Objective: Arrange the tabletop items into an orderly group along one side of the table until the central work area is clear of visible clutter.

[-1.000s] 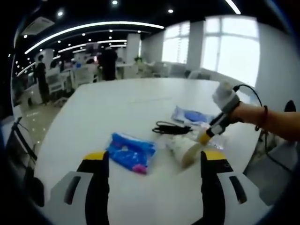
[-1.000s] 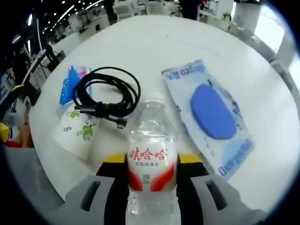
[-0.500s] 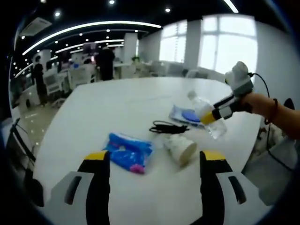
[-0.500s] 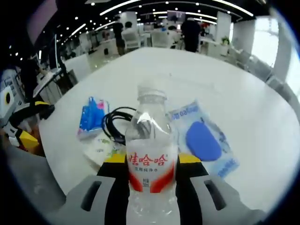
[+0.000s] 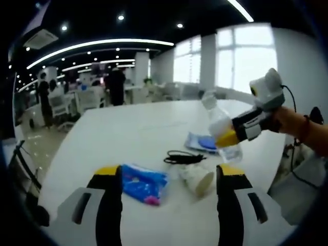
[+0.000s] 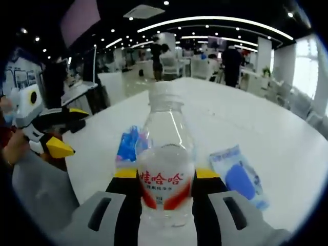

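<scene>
the tidying is looking barely started to me. the right gripper is clamping a clear plastic water bottle with a red and white label between its jaws, holding it up off the round white table; that same bottle is hanging in the right middle of the left gripper view, in the air above the table's right side.

everything else is lying loose low in the middle of the left gripper view: a blue plastic packet with a pink patch, a coiled black cable, a white paper cup tipped on its side and a flat pale blue pouch with a dark blue oval. nothing is lined up along an edge yet, so i'd say nearly all the sorting is left.

the bottle's long axis is running upright along the jaws in the right gripper view, cap toward the top of the frame; in the left gripper view it is leaning, cap toward the upper left.

the left gripper is standing with its jaws spread wide, carrying nothing, framing the packet and the cup.
</scene>
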Demonstrator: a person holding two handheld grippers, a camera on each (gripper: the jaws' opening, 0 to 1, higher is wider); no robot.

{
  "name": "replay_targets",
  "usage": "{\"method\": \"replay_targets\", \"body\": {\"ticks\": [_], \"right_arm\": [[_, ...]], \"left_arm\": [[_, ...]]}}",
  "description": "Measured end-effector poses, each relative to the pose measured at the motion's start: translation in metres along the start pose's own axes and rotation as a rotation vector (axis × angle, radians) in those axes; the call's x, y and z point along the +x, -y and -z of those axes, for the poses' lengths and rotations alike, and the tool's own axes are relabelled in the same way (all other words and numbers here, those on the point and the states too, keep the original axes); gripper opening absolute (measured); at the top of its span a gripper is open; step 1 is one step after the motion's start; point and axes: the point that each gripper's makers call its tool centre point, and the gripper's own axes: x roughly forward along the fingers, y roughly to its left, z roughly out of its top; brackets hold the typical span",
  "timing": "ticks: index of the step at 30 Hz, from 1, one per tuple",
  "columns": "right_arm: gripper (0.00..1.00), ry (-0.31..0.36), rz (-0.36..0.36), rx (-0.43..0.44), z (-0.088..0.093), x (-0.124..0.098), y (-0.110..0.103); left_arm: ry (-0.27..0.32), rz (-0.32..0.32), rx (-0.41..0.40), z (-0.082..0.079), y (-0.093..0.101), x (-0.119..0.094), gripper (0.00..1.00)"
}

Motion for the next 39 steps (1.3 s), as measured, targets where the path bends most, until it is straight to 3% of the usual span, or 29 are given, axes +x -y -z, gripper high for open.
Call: {"method": "replay_targets", "body": {"ticks": [4, 8, 10, 13, 17, 27, 39], "right_arm": [[0.37, 0.019, -0.021, -0.028, -0.002, -0.001, -0.013], [0.37, 0.025, -0.04, -0.065, -0.002, -0.002, -0.028], [0.37, 0.039, -0.055, -0.071, -0.004, -0.002, -0.036], [0.37, 0.044, -0.082, -0.096, -0.004, 0.001, -0.047], [0.37, 0.049, -0.107, -0.149, -0.003, 0.003, -0.061], [0.37, 0.069, -0.17, -0.219, -0.006, 0.008, -0.093], [0.37, 0.073, -0.173, -0.302, -0.008, 0.012, -0.11]], "left_arm": [[0.124, 0.042, -0.073, -0.022, 0.006, -0.002, 0.72], [0.187, 0.105, -0.118, -0.034, 0.017, -0.005, 0.72], [0.17, 0.119, -0.13, -0.032, 0.02, -0.004, 0.73], [0.097, 0.15, -0.178, -0.021, 0.026, -0.002, 0.72], [0.12, 0.174, -0.194, -0.025, 0.03, -0.003, 0.67], [0.098, 0.24, -0.171, -0.023, 0.047, -0.001, 0.62], [0.047, 0.278, -0.208, -0.014, 0.054, 0.0, 0.52]]}}
